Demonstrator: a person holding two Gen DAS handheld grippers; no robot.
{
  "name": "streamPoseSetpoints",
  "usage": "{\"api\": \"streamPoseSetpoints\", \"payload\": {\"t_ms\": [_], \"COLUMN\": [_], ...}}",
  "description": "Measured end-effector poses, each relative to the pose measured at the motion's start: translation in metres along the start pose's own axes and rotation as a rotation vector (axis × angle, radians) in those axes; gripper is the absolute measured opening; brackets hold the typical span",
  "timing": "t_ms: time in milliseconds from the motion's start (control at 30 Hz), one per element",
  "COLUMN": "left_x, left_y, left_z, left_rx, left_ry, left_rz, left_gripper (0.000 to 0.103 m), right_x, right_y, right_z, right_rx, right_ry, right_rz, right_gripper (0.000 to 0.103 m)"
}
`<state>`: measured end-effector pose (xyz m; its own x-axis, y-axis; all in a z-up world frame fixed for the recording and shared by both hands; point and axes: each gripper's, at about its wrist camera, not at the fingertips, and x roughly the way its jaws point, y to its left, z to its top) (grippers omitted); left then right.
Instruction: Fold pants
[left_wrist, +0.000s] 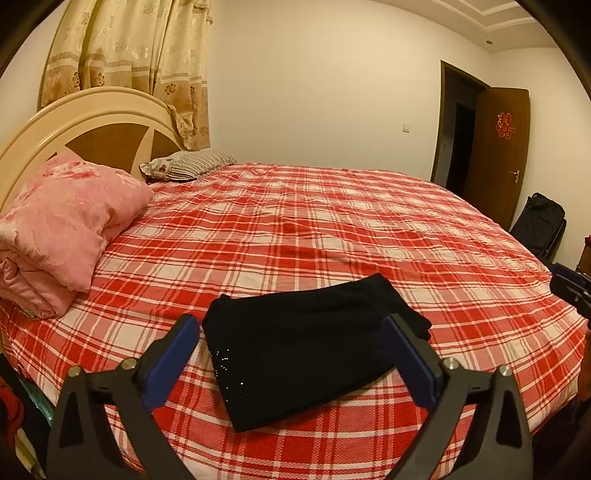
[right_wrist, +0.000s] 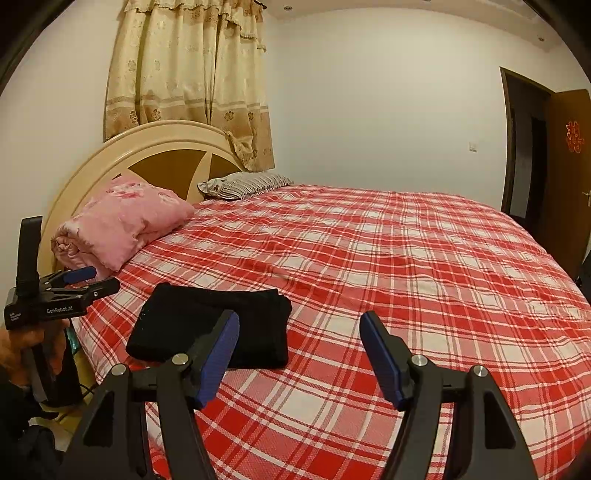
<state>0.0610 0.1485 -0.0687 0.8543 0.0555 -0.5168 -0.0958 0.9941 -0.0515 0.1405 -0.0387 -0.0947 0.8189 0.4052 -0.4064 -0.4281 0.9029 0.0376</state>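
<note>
Black pants (left_wrist: 306, 350) lie folded into a compact rectangle on the red plaid bed (left_wrist: 332, 221), near its front edge. My left gripper (left_wrist: 291, 325) is open and empty, held above the pants with a finger on each side. In the right wrist view the pants (right_wrist: 210, 328) lie left of centre. My right gripper (right_wrist: 299, 325) is open and empty, over the bed just right of the pants. The left gripper (right_wrist: 92, 280) shows at the left edge there, held in a hand, off the bed's side.
A pink folded quilt (left_wrist: 62, 229) and a striped pillow (left_wrist: 188, 166) lie by the cream headboard (left_wrist: 96, 122). Curtains hang behind. An open brown door (left_wrist: 498, 147) and a dark bag (left_wrist: 539, 225) stand at the right. The bed's corner edge is close below me.
</note>
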Motion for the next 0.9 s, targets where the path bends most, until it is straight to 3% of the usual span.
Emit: {"api": "streamPoseSetpoints", "payload": {"t_ms": [900], "left_x": [-0.0008], "left_y": [-0.0023], "left_z": [-0.0005], "left_rx": [0.011], "left_ry": [-0.027], "left_rz": [0.026], "left_gripper": [0.102], "right_x": [0.003], "right_y": [0.0054], "right_z": [-0.0068], "right_rx": [-0.043], "right_ry": [0.013], "right_rz": [-0.014], "right_gripper": [0.069]}}
